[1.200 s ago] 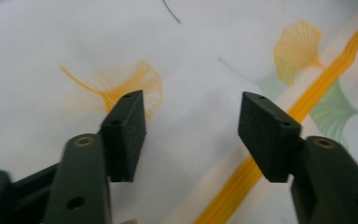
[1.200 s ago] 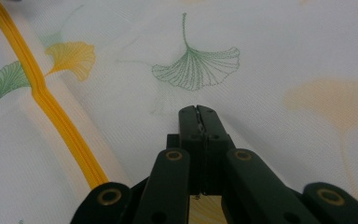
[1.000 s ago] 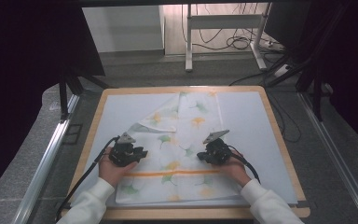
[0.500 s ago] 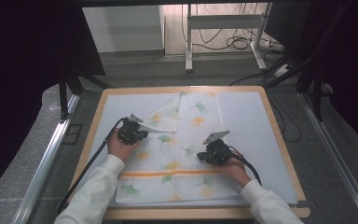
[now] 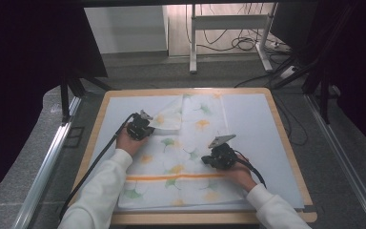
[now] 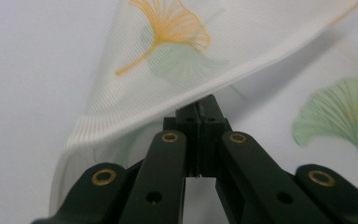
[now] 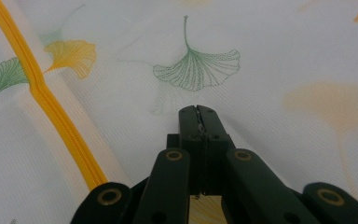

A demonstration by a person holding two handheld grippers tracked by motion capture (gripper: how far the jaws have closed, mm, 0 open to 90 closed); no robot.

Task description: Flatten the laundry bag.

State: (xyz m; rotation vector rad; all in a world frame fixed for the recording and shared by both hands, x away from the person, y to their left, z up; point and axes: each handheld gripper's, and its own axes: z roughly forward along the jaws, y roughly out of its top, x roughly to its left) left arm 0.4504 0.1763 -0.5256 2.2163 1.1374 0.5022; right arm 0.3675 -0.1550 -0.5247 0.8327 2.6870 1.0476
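1. High view: the left gripper [image 5: 145, 125] has carried the cloth's [image 5: 186, 157] left corner inward and farther up the board [image 5: 248, 119]; the right gripper [image 5: 212, 158] stays put mid-cloth.
2. Left gripper view: jaws have just closed, clamped on the lifted cloth edge [image 6: 168, 112], so the fold is under way.
3. Right gripper view: jaws together, tips pressing the cloth [image 7: 261, 70] flat beside the orange stripe [image 7: 42, 93].
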